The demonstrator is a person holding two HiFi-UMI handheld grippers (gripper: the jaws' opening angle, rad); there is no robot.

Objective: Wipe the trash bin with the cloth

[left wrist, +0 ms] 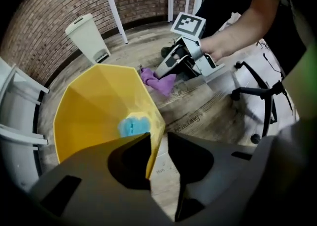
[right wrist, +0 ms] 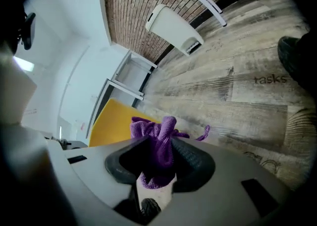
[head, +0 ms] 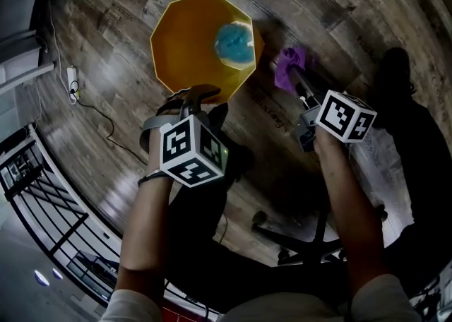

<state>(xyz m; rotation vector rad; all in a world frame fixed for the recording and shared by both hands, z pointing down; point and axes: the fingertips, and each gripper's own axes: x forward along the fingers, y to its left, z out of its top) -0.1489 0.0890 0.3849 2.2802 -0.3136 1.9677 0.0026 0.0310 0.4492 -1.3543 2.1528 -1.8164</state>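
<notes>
The yellow trash bin stands open on the wooden floor with a blue object inside it. My left gripper is at the bin's near rim. In the left gripper view the jaws stand apart astride the rim of the bin, with a gap at the right jaw. My right gripper is to the right of the bin, shut on a bunched purple cloth. The right gripper view shows the cloth pinched between the pads, with the bin behind it.
A white lidded bin stands by the brick wall. An office chair base is near my feet on the right. A power strip and cable lie on the floor at the left, beside a black rack.
</notes>
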